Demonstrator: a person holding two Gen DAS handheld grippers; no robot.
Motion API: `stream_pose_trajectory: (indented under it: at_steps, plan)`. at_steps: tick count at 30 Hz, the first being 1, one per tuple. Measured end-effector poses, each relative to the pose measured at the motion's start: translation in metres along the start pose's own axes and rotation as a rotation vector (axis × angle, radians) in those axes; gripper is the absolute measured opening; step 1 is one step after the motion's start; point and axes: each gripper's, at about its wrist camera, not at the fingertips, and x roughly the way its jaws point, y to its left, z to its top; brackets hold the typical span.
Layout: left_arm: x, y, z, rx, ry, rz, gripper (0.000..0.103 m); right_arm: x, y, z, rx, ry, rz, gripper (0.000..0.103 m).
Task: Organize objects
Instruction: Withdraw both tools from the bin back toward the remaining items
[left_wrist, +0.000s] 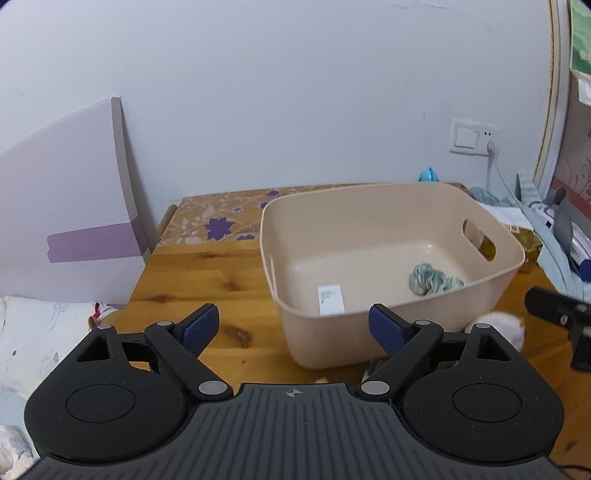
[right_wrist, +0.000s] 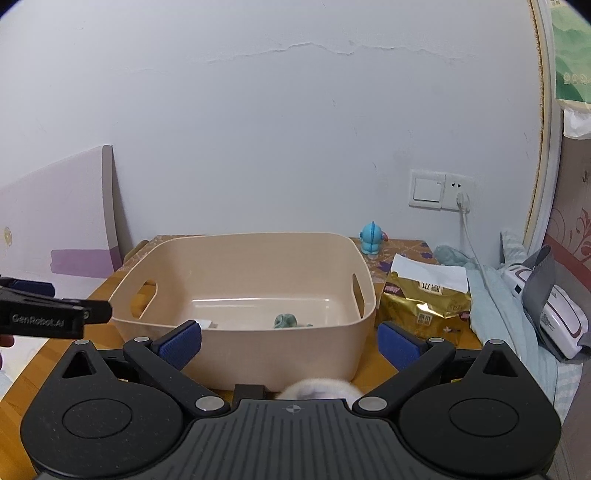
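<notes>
1. Beige plastic bin (right_wrist: 243, 291) sits on the wooden table (left_wrist: 207, 273), just ahead of both my grippers.
2. Left gripper (left_wrist: 293, 325): my jaws spread wide, nothing between them.
3. Right gripper (right_wrist: 290, 341): jaws likewise parted, empty.
4. Green-white cloth bundle (left_wrist: 432, 278) lies inside the bin.
5. White fluffy object (right_wrist: 317, 387) rests on the table below my right jaws, outside the bin's near wall.

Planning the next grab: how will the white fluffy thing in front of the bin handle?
The white fluffy thing looks soft, so probably light and squashy. Its rounded shape may nudge or roll when pushed. Fuzzy surface likely grips well.
</notes>
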Motion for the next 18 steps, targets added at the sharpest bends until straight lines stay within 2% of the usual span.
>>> stream_pose_trajectory:
  at_steps: [9,18]
  plan:
    - [0.003,-0.001,-0.033,0.042,0.061,-0.034,0.090,-0.002,-0.003,-0.023,-0.025,0.048,-0.010,0.103]
    - [0.009,-0.002,-0.065,0.038,0.122,-0.084,0.090,0.004,-0.011,-0.056,-0.073,0.142,-0.033,0.103]
